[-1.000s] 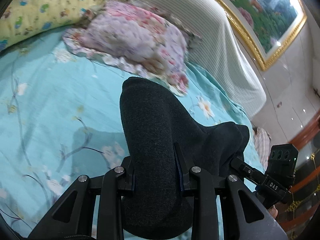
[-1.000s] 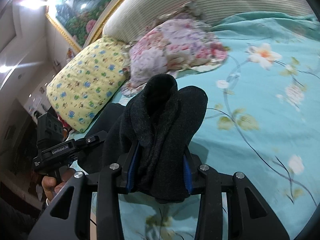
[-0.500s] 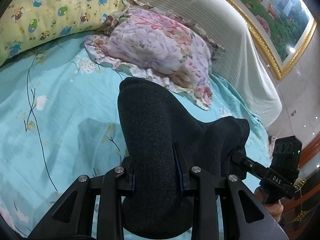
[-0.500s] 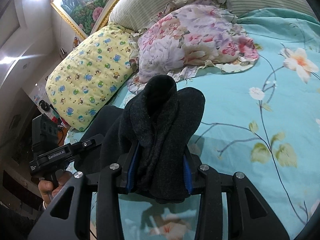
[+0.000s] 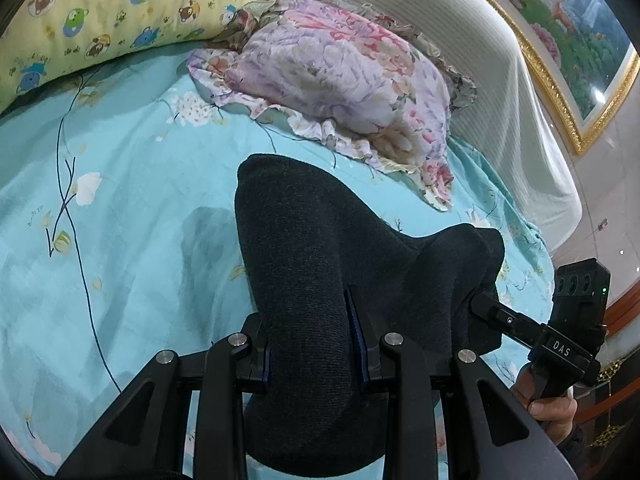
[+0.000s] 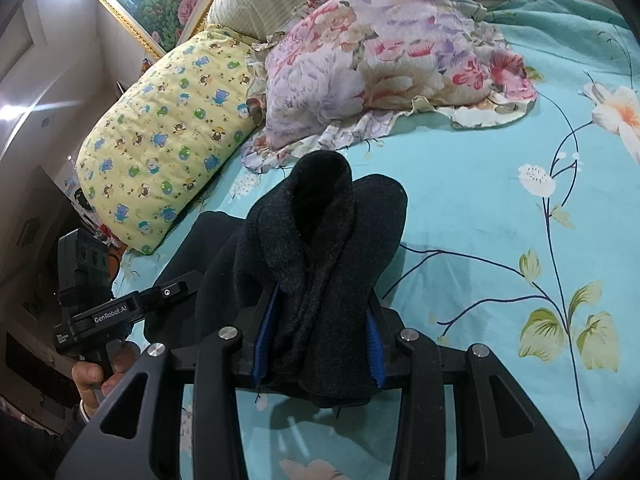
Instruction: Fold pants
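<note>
Both tools clamp the dark pants: left tool pinches a smooth fold, right tool a bunched, fleecy wad. Pants hang between them above the turquoise bed sheet, long axis running tool to tool. Right view alone shows the yellow pillow whole; left view shows the right hand.

I see open sheet ahead of both grippers and off to either side. Farther on, the flowered pillow and the yellow pillow block my way, with the headboard behind them.
</note>
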